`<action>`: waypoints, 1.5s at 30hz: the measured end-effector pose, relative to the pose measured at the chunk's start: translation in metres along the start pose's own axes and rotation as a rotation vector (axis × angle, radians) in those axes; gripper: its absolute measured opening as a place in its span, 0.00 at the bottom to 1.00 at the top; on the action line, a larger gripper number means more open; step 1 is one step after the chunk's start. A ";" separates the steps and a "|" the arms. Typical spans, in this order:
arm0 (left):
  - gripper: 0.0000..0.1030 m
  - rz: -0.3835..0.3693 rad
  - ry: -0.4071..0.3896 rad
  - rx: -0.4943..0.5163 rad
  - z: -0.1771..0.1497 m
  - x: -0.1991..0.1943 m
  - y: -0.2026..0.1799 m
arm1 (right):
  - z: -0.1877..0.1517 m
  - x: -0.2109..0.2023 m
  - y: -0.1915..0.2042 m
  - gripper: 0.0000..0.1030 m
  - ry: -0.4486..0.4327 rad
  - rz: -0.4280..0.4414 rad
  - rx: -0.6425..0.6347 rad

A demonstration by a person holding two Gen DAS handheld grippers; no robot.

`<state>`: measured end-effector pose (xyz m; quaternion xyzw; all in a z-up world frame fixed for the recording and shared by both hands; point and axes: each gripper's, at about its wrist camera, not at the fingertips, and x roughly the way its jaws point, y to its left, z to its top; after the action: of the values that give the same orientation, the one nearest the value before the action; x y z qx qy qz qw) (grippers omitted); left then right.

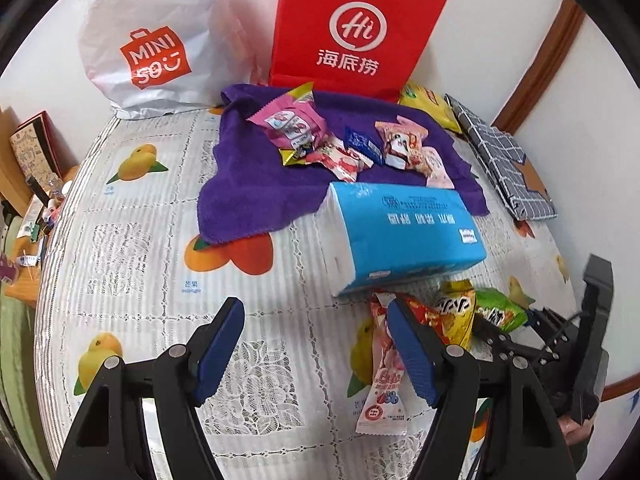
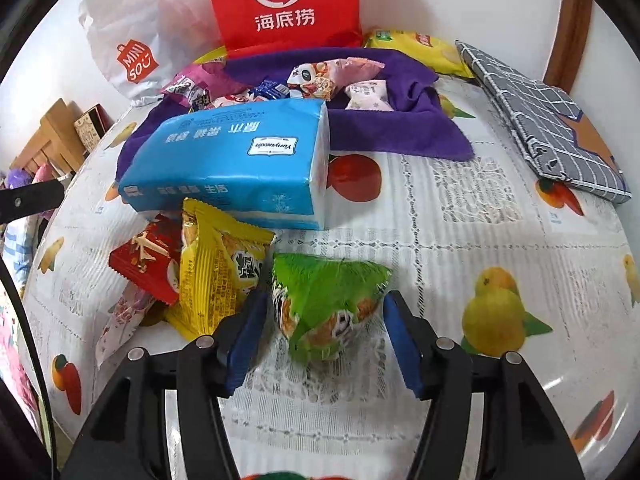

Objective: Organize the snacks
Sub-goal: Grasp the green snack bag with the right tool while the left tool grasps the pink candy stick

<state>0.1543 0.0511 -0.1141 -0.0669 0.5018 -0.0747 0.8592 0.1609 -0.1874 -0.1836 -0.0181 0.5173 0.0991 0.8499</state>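
My right gripper (image 2: 325, 312) is open, its blue pads on either side of a green snack packet (image 2: 328, 304) on the table; I cannot tell whether they touch it. Next to it lie a yellow packet (image 2: 216, 268), a red packet (image 2: 148, 260) and a pink-white packet (image 2: 120, 316). My left gripper (image 1: 316, 344) is open and empty over the tablecloth; the pink-white packet (image 1: 384, 384) lies by its right finger. Several small snacks (image 1: 340, 144) lie on a purple towel (image 1: 248, 192), which also shows in the right wrist view (image 2: 384, 128).
A blue tissue pack (image 1: 404, 232) (image 2: 236, 160) lies mid-table. A red paper bag (image 1: 356, 28) and a white Miniso bag (image 1: 152, 44) stand at the back wall. A grey checked folded cloth (image 2: 544, 128) and a yellow bag (image 2: 424, 48) lie at back right. The fruit-print tablecloth (image 1: 132, 248) covers the table.
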 end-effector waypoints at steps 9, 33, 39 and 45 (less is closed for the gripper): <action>0.70 0.005 0.042 0.036 -0.017 0.014 -0.006 | 0.001 -0.007 -0.008 0.48 -0.048 -0.013 -0.011; 0.22 -0.005 0.180 0.184 -0.048 0.067 -0.064 | -0.016 -0.063 -0.047 0.48 -0.139 -0.095 0.038; 0.21 -0.005 0.169 0.144 -0.050 0.054 -0.045 | -0.012 -0.069 -0.040 0.47 -0.159 -0.085 0.027; 0.21 -0.004 0.124 0.081 -0.053 0.031 -0.022 | -0.007 -0.080 -0.022 0.47 -0.191 -0.076 -0.014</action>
<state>0.1215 0.0217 -0.1619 -0.0285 0.5503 -0.1005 0.8284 0.1228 -0.2221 -0.1177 -0.0339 0.4323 0.0718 0.8982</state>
